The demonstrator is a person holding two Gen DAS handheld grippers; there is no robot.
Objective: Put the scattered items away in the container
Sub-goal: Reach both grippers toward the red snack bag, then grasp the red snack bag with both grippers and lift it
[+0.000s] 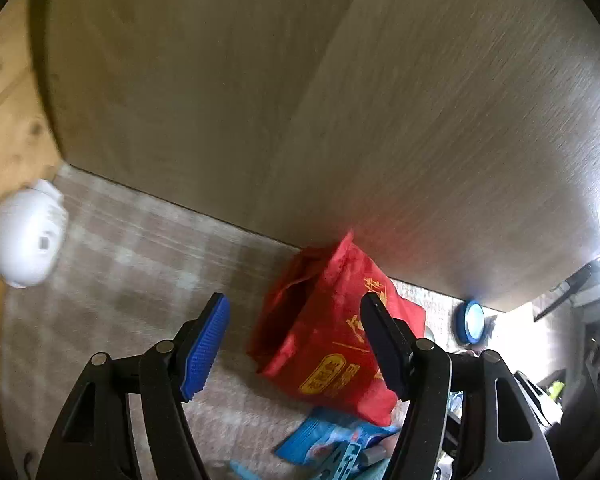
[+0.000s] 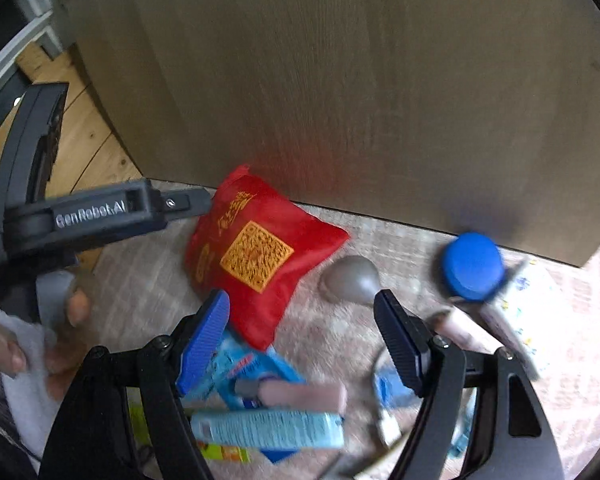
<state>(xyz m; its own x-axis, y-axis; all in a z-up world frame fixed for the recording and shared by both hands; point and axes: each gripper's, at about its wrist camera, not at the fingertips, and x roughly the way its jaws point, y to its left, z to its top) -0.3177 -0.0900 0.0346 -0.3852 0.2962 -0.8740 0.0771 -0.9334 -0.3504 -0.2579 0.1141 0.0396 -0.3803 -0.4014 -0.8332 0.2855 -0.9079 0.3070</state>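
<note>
The left hand-held gripper (image 1: 296, 344) hangs spread and empty, the red pouch (image 1: 332, 332) at its one o'clock against the wooden panel (image 1: 300, 100). Straddle the pouch's top edge squarely before pinching. The right hand-held gripper (image 2: 304, 340) gapes above the blue packets (image 2: 268, 428).

The left gripper (image 1: 296, 344) points down at a checked rug (image 1: 132, 264), its jaws spread wide with nothing pressed between them. A red pouch (image 1: 320, 344) leans against a wooden panel (image 1: 300, 100). A blue packet (image 1: 324, 436) lies below it, a white round device (image 1: 26, 236) far left.
</note>
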